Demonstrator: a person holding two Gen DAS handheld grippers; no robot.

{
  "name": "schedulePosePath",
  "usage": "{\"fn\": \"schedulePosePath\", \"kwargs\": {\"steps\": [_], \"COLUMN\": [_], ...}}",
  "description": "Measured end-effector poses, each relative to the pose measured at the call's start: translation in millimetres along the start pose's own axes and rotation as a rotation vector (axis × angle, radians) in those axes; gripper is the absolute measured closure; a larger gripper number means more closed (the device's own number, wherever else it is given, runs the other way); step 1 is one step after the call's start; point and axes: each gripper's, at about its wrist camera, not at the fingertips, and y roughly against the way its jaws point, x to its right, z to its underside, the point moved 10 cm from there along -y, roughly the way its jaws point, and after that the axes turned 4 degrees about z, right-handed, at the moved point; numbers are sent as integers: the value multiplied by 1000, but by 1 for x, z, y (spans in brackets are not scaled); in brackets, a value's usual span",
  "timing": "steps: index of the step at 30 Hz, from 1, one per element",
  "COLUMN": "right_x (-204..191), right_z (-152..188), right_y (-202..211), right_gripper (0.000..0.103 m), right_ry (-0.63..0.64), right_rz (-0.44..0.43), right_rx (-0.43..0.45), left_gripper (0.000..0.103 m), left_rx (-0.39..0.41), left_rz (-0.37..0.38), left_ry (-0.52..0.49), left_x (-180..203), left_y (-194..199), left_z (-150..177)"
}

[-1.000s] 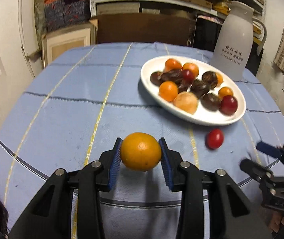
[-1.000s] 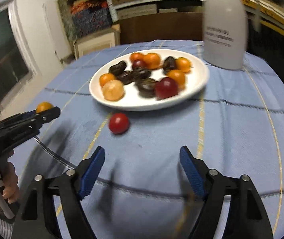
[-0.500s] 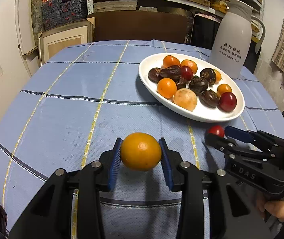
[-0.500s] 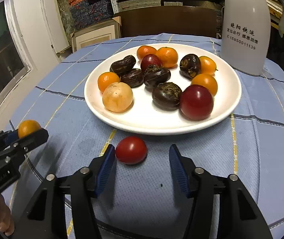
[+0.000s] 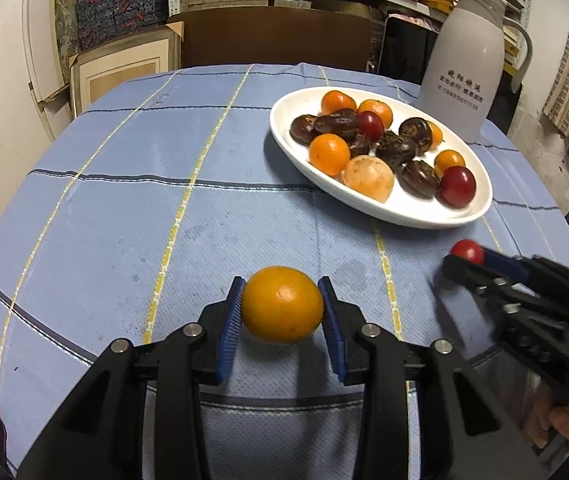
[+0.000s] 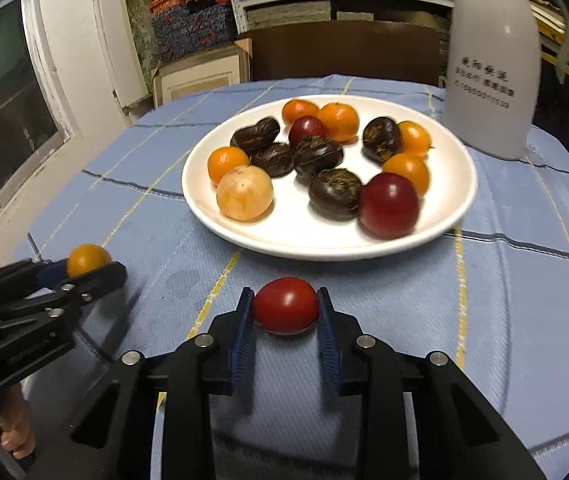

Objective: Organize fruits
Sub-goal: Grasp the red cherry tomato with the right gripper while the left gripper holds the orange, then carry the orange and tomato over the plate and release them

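Gripping a round orange citrus fruit between its blue ribbed pads, the left gripper sits at the lower centre of the left wrist view, its jaws closed to the fruit's width with both pads touching the peel. The same fruit shows small at the left edge of the right wrist view, at the tip of the black tool.

At the lower centre of the right wrist view, the right gripper has its blue pads pressed on either side of a small glossy red tomato-like fruit, jaws narrowed to that fruit. Whether the fruit rests on the cloth or is lifted off it cannot be told. In the left wrist view this red fruit appears at the right edge, at the tip of the blurred right gripper.

Beyond both grippers, in the upper middle of the right wrist view, a white oval ceramic plate lies on the light blue checked tablecloth. It carries small orange fruits, dark brown wrinkled ones, two dark red ones and a pale peach-coloured one. Just beside the plate, in the upper right, stands a tall white plastic thermos jug with printed characters.
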Motion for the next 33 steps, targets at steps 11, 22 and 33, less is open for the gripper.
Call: {"fn": "schedulePosePath", "kwargs": {"steps": [11,22,33], "right_x": [24,16,15], "right_z": [35,50,50], "right_y": [72,96,96], "right_gripper": [71,71,71], "right_ry": [-92,-65,-63], "right_rz": [-23,-42,-46], "right_rx": [115,156,157], "left_gripper": [67,67,67], "left_rx": [130,190,214], "left_rz": [-3,-45,-59], "left_ry": [-77,-116,-122], "left_x": [48,73,70], "left_y": [56,82,87], "left_z": [15,35,34]}}
